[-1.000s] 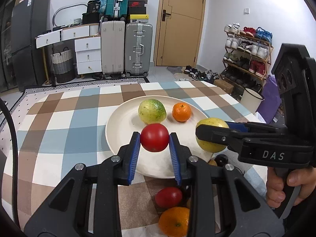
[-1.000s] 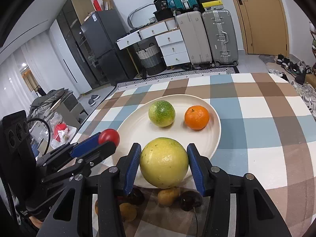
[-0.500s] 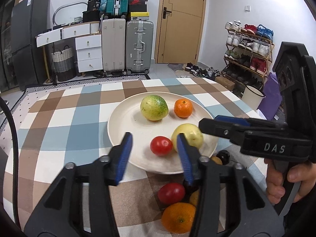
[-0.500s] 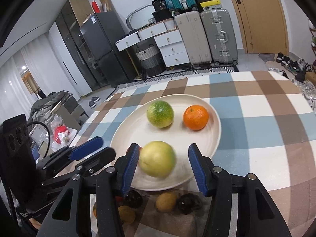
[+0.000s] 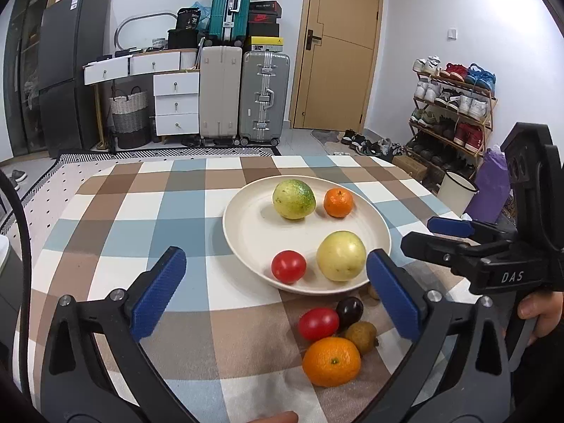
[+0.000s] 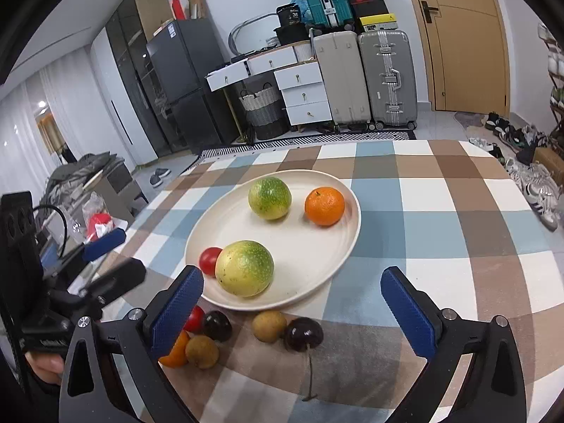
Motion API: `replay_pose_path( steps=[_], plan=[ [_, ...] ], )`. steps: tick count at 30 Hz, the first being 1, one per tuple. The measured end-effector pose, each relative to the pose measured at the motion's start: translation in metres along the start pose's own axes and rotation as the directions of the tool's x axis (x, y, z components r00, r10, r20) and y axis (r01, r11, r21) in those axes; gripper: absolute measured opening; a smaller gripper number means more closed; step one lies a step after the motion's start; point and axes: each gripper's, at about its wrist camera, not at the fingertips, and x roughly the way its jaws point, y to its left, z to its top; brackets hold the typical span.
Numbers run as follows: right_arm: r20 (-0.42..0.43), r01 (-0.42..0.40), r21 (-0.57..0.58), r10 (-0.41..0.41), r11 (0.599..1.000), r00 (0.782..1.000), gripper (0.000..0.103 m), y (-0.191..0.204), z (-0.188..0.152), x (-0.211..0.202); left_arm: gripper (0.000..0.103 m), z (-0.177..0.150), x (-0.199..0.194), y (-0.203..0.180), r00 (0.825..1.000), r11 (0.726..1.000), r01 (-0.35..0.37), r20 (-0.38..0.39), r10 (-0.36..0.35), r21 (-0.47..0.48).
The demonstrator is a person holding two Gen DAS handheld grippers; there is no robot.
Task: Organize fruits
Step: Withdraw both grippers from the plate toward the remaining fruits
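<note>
Both the left tongs (image 5: 275,289) and the right tongs (image 6: 292,303) are wide open and hold nothing, and the red tomato (image 5: 288,267) sits beside the yellow fruit (image 5: 341,255) on the plate (image 5: 246,232).

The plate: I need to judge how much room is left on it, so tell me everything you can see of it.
The plate is round, wide and shallow, cream-white with faint rings near its raised rim; its material is unclear. It lies flat on the checked tablecloth. Four fruits rest on it: a green-yellow fruit and an orange at the far side, a tomato and a bigger yellow-green fruit at the near edge. Its middle is bare. No gripper touches it.
</note>
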Motion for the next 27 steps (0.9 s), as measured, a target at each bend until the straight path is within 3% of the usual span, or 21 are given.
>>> replay_pose_path(
  steps=[11,16,27],
  plan=[
    [-0.051,0.017,-0.034,-0.019,0.999,0.999,0.102,-0.007,-0.016,-0.008,0.102,-0.018,-0.025,0.001,1.000,1.000,-0.005,-0.026,0.006,0.018],
    [-0.082,0.022,-0.055,-0.027,0.998,0.996,0.102,-0.006,-0.026,-0.011,0.102,-0.031,-0.026,0.000,0.996,0.999,-0.034,-0.077,0.037,0.038],
    [-0.115,0.064,-0.084,-0.074,0.994,0.991,0.102,-0.004,-0.033,-0.005,0.102,-0.037,-0.016,-0.007,0.990,0.998,0.036,-0.135,-0.030,0.042]
  ],
)
